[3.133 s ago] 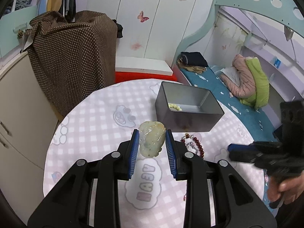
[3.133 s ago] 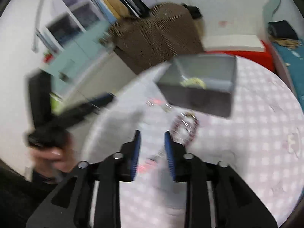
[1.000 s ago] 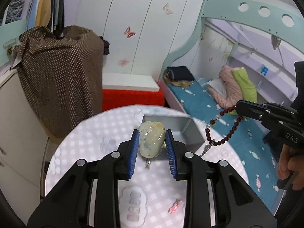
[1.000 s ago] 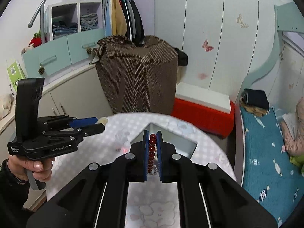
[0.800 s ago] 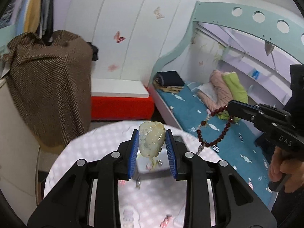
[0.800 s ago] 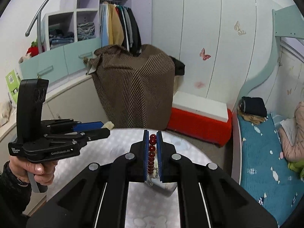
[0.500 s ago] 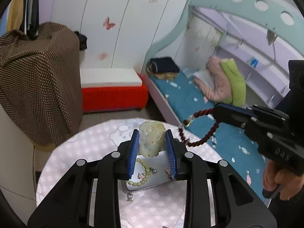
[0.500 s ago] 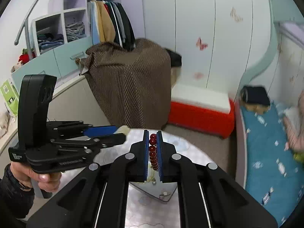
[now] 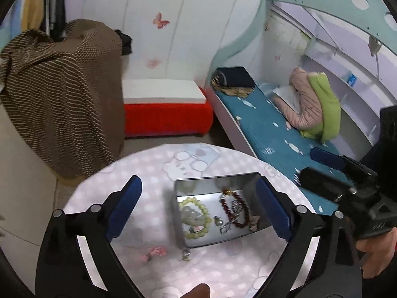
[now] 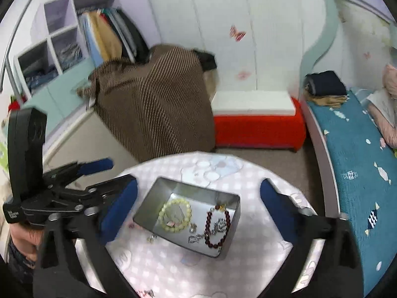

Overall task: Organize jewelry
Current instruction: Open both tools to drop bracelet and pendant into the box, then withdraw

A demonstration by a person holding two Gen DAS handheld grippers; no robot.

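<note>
Both tools, left (image 9: pixel 198 211) and right (image 10: pixel 198 211), spread wide, empty; red bracelet (image 10: pixel 217 227) flat in tin (image 10: pixel 148 200).

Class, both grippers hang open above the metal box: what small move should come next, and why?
Probably lower the left gripper toward the pink hair clip lying on the tablecloth beside the metal box; the red bracelet and jade pendant already lie inside.

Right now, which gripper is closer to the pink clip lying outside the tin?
Left. The left gripper hovers over the pink clip and tin; the right gripper is beyond the tin's opposite side.
</note>
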